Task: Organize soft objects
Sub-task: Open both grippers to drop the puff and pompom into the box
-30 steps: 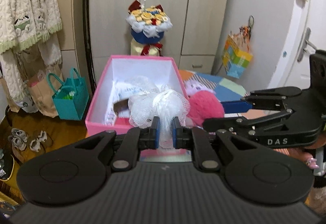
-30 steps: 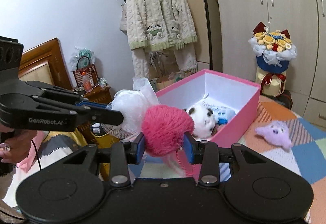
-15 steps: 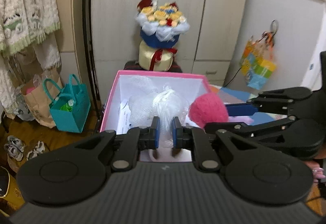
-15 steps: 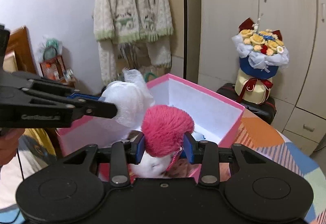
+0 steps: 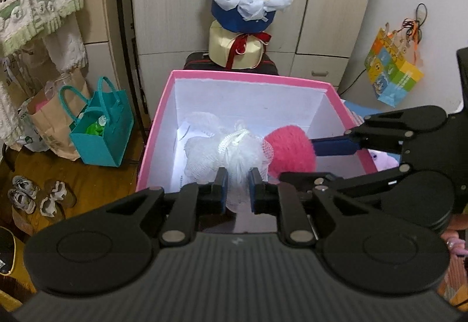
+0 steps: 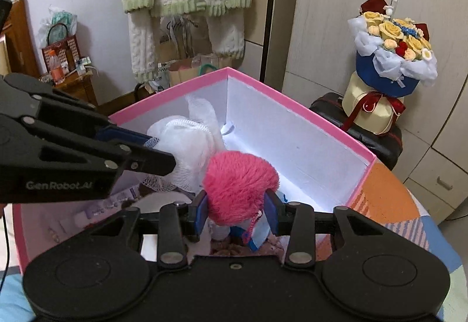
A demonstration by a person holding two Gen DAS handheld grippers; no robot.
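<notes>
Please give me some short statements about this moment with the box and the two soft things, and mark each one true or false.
1. The left gripper has a white mesh puff between its fingers. True; its jaws are opening.
2. The right gripper carries a purple plush toy. False: a pink fluffy ball sits between its fingers, and its jaws are opening.
3. Both soft things are over the open pink box. True.
4. The pink box has its lid on. False: it is open, and its white inside shows.
5. The flower bouquet lies inside the box. False: it stands behind the box, in front of the wardrobe.
</notes>
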